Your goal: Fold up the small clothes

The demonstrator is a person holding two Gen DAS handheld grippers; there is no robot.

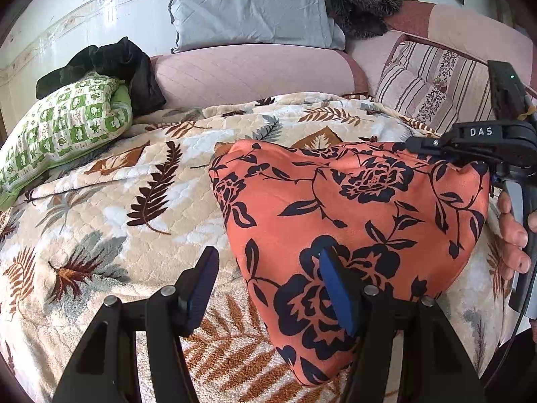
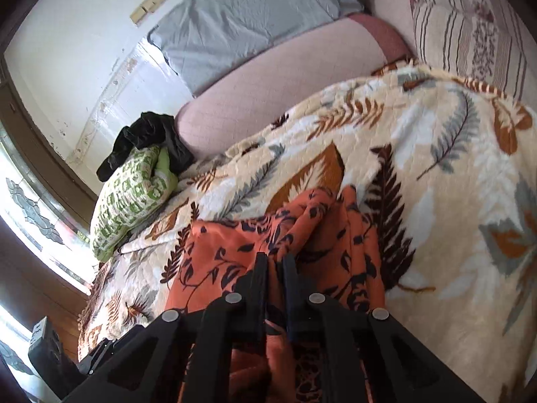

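An orange garment with a black floral print [image 1: 352, 221] lies on the leaf-patterned blanket [image 1: 110, 208] covering the bed. The left hand-held gripper [image 1: 268, 285] has its blue-padded fingers [image 1: 334, 288] spread apart; one finger rests over the garment's near part, the other over bare blanket. The right hand-held gripper [image 2: 275, 268] has its fingers drawn close together with a bunched fold of the orange garment [image 2: 302, 228] pinched between them, lifting that edge off the blanket [image 2: 436, 184]. In the left wrist view this gripper [image 1: 416, 144] meets the garment's far right corner. Beyond lie a green patterned pillow [image 1: 63, 124], dark clothing [image 1: 110, 63], a grey pillow [image 1: 248, 6] and a striped cushion [image 1: 433, 84].
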